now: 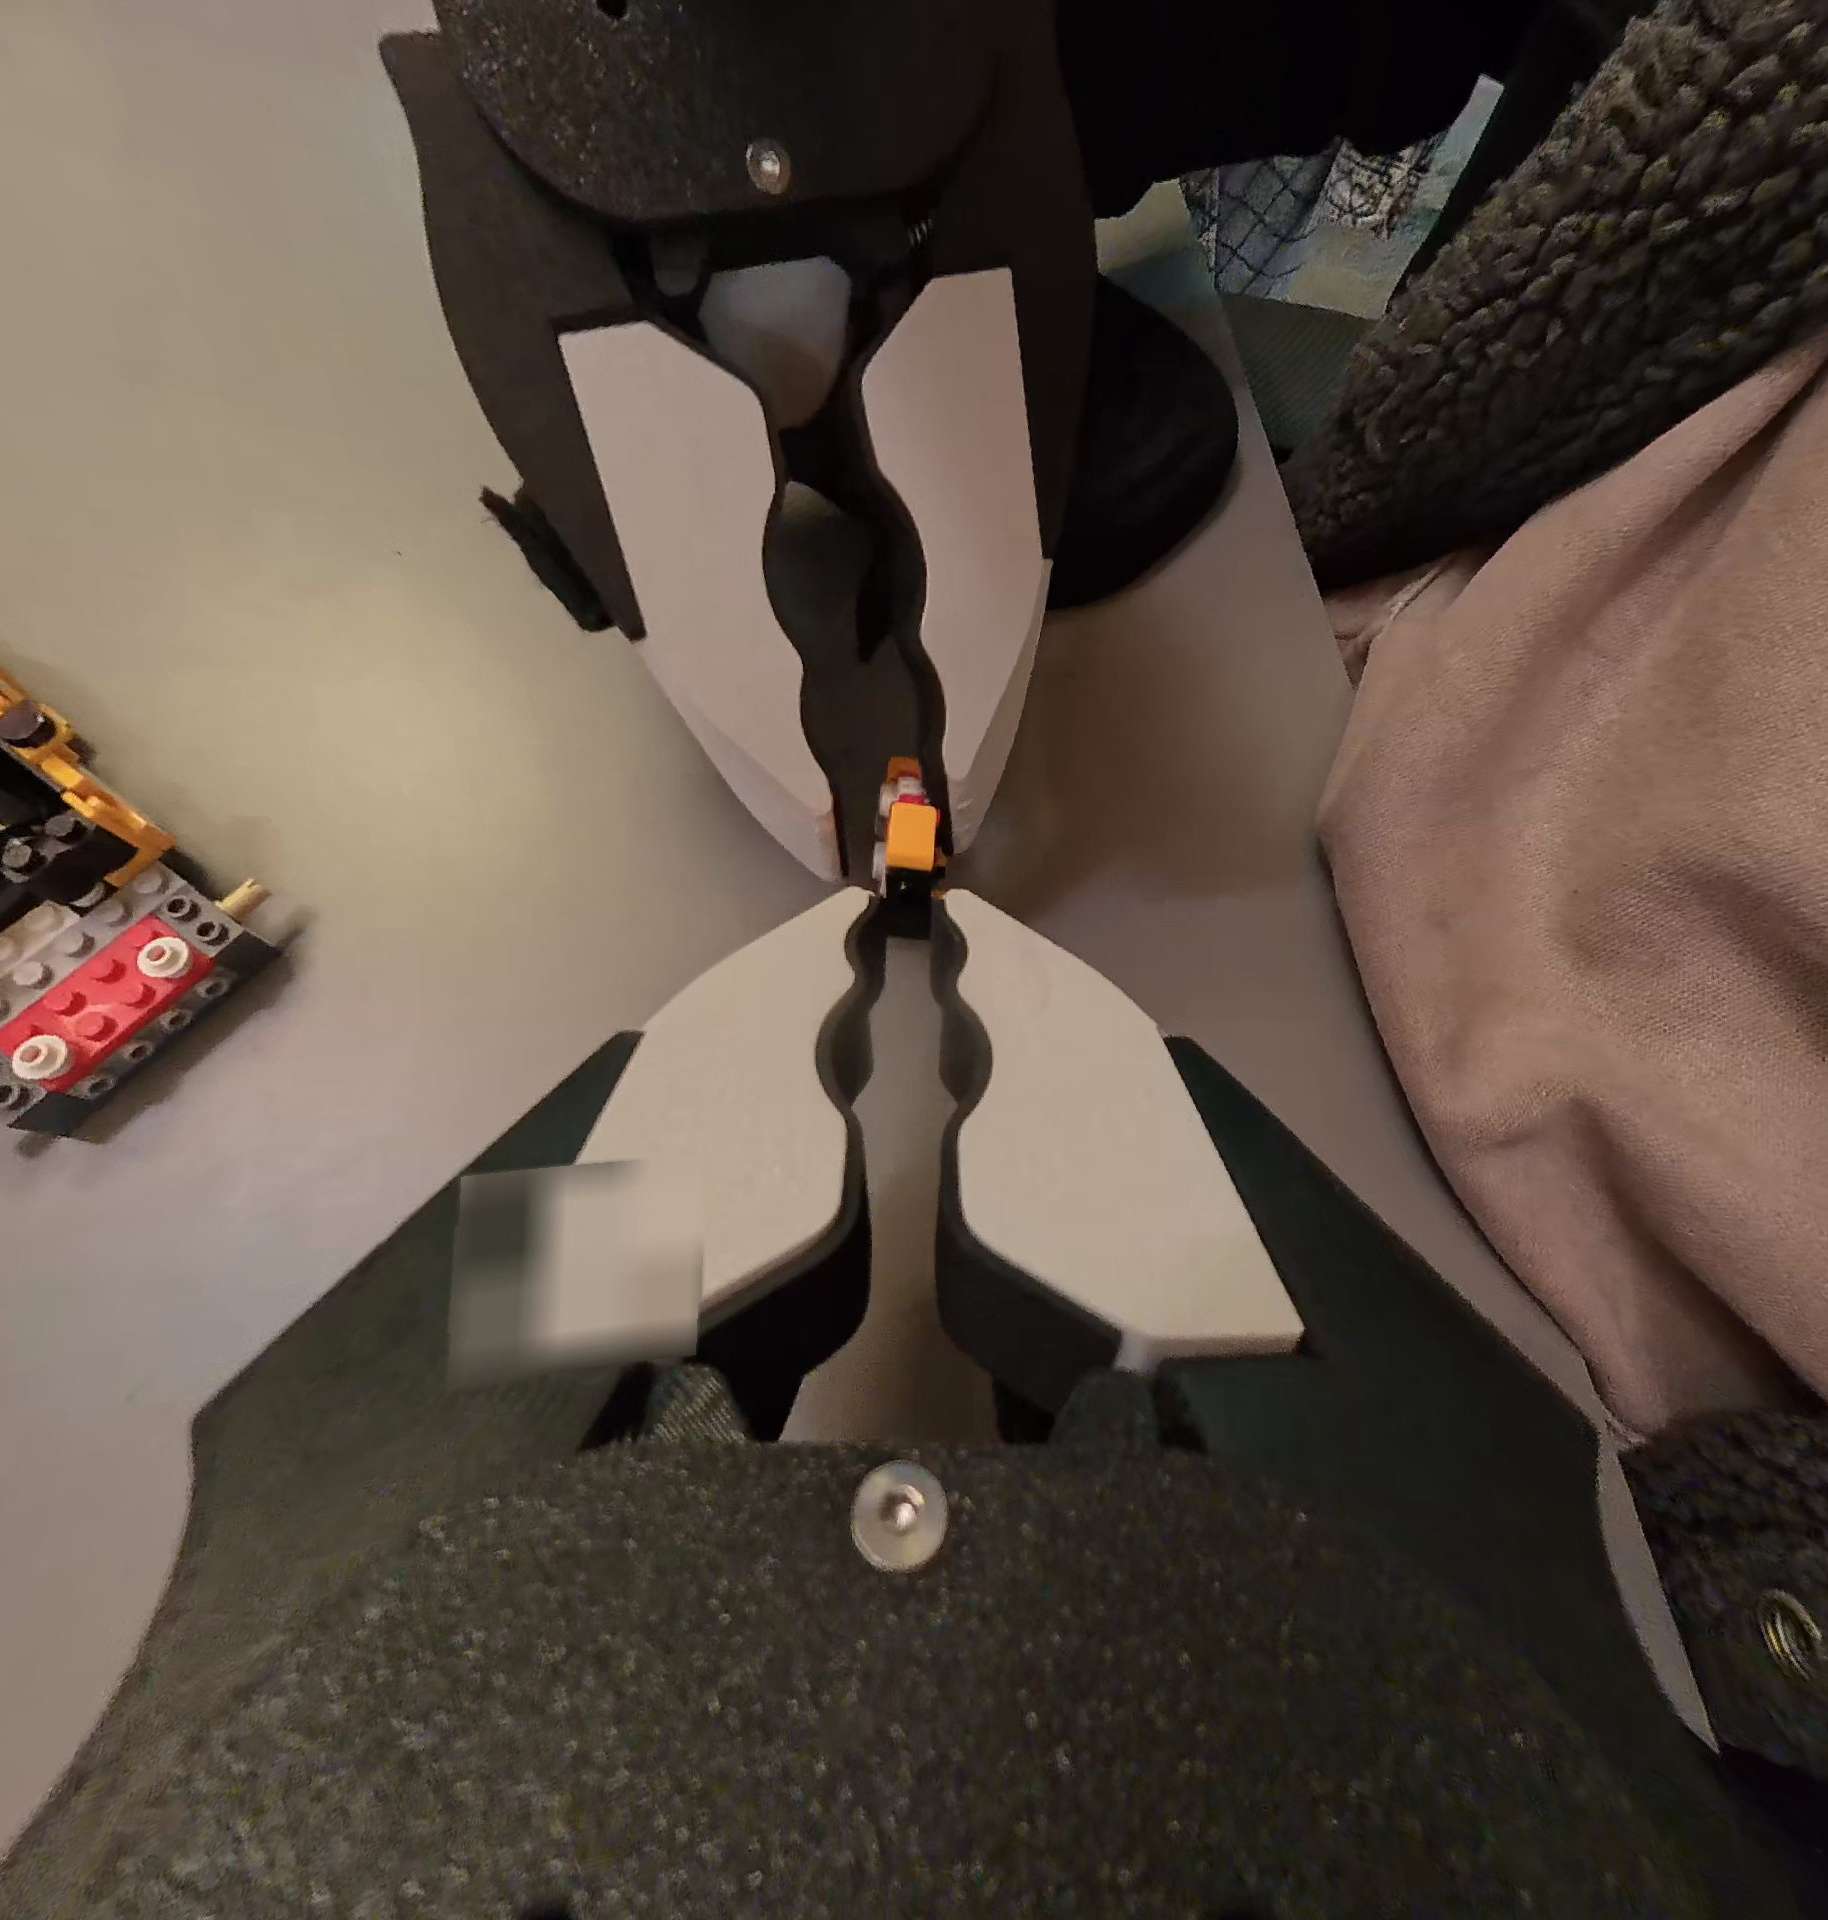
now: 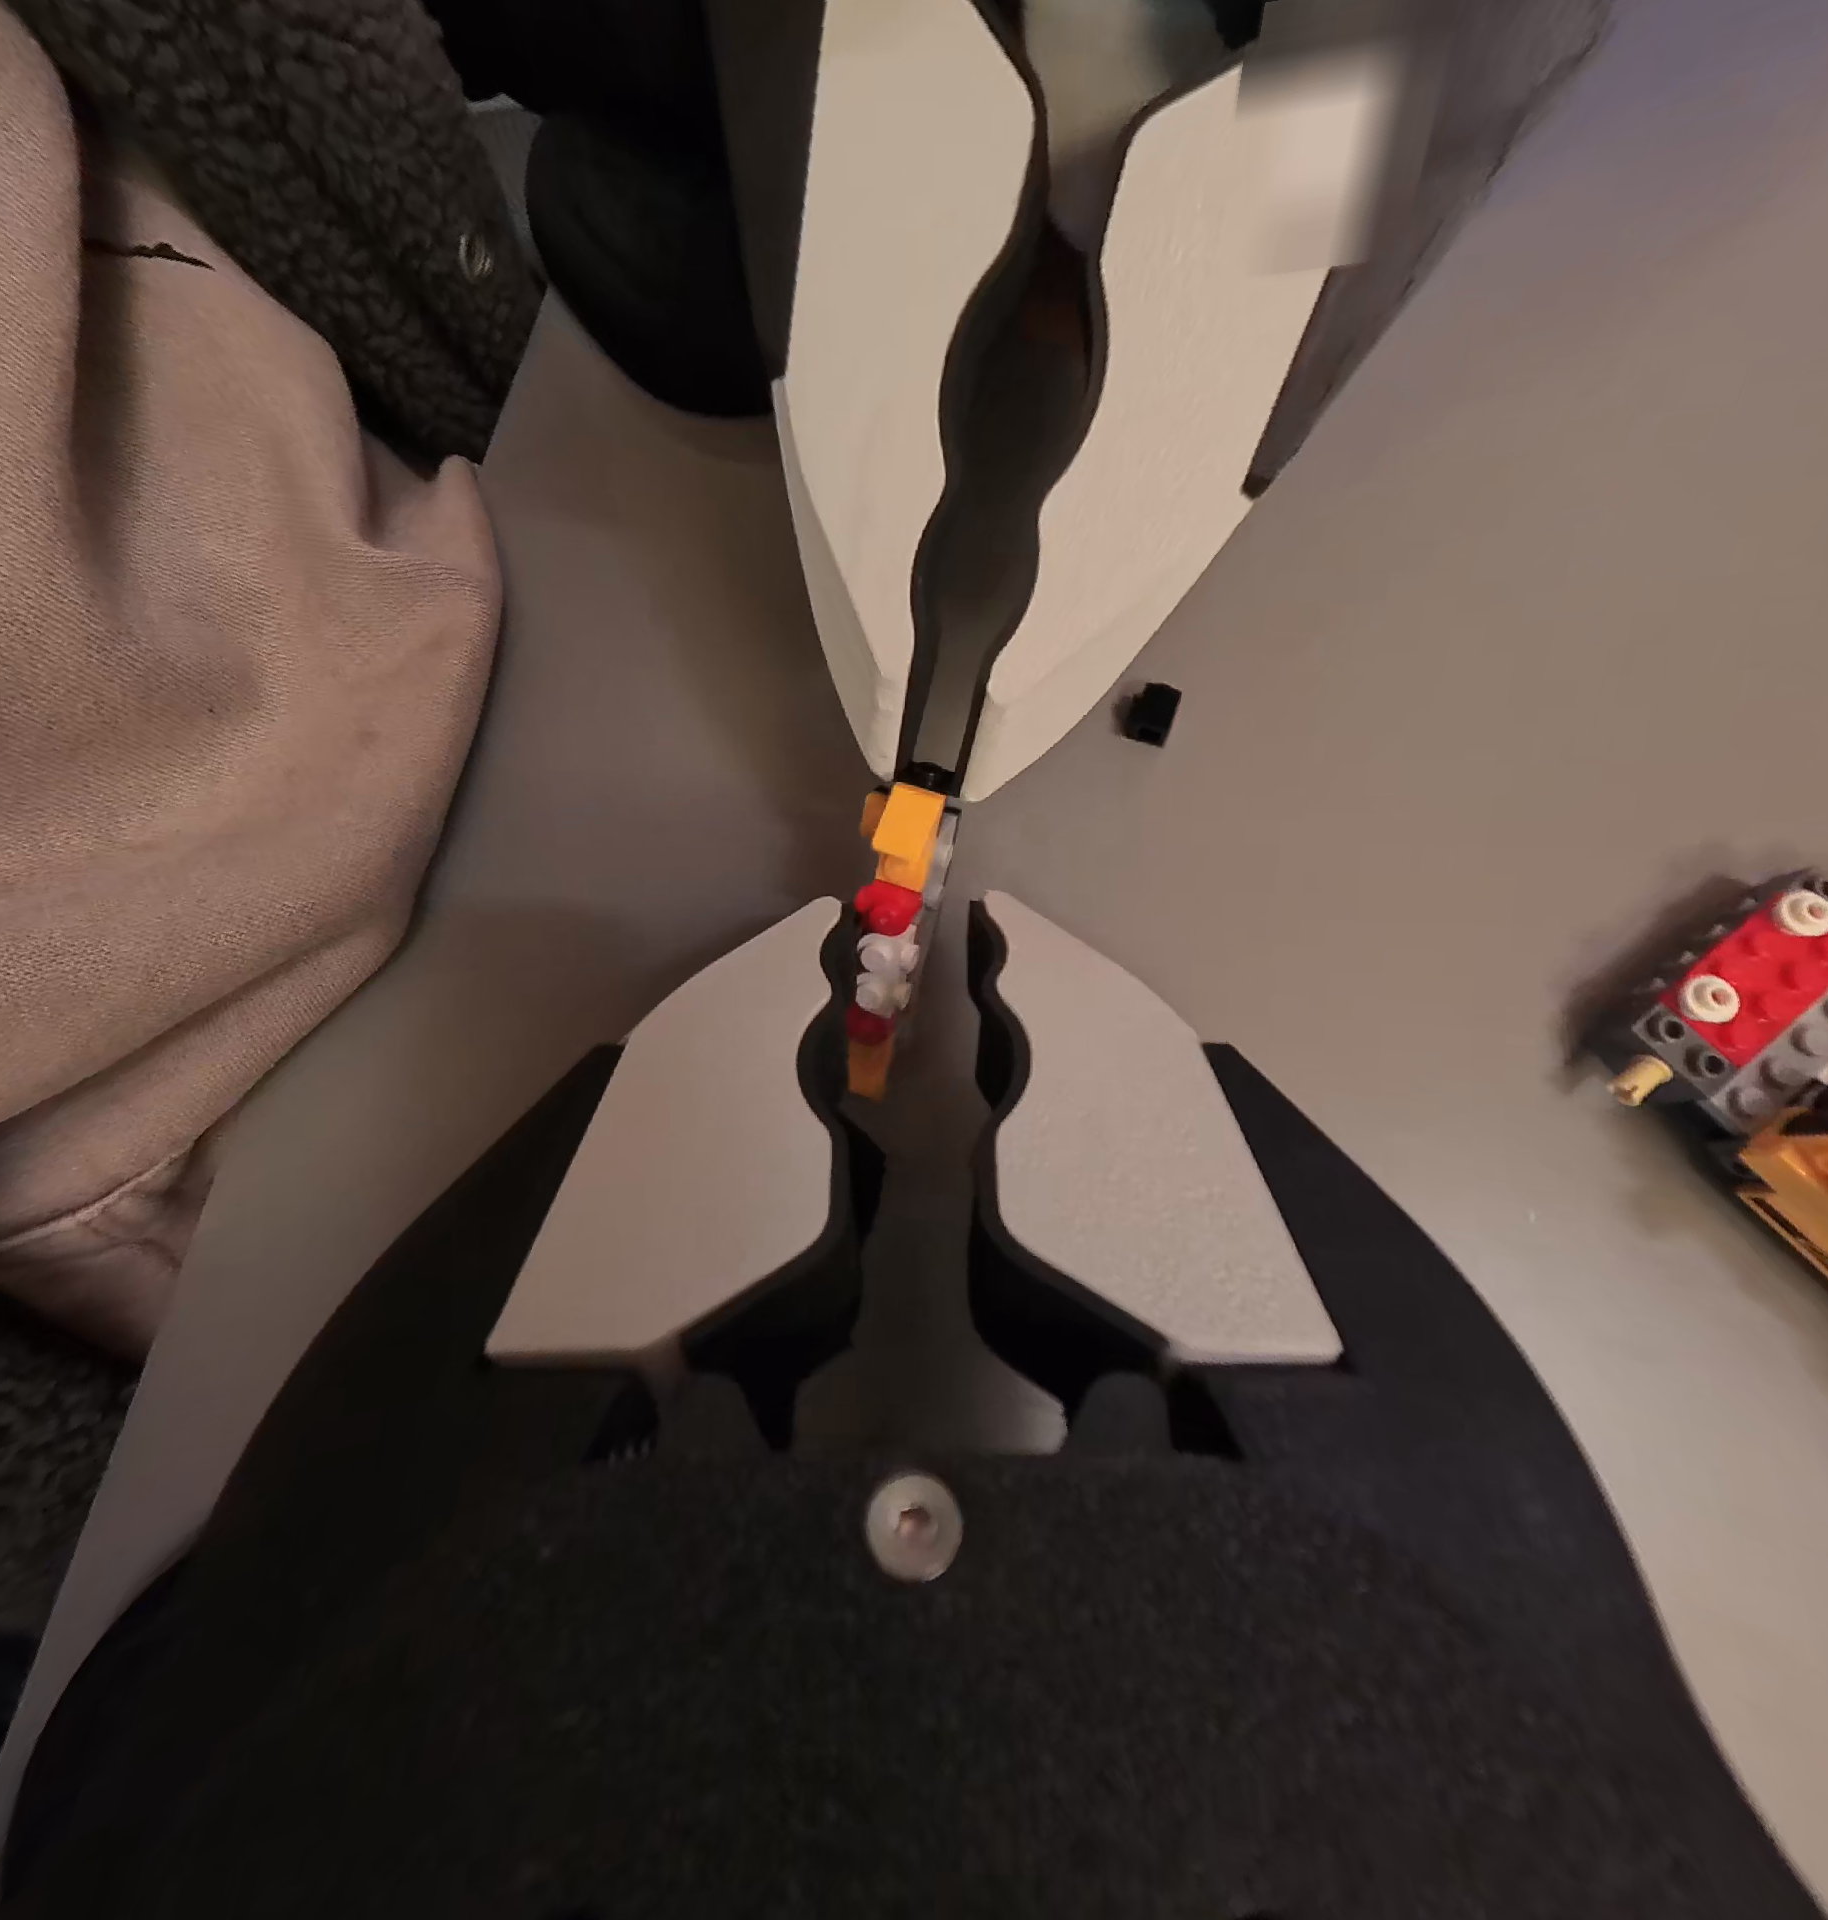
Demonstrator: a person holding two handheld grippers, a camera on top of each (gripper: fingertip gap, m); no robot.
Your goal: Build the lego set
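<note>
Glossy plastic bricks point(image 2: 894, 940); fingers point(image 2: 1118, 1164) perhaps matt foam.

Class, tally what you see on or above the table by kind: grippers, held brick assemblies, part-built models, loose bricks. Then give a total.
Grippers: 2 (left gripper, right gripper)
Held brick assembly: 1, between both sets of jaws
Part-built model: 1
Loose black brick: 1
Total: 5
</note>
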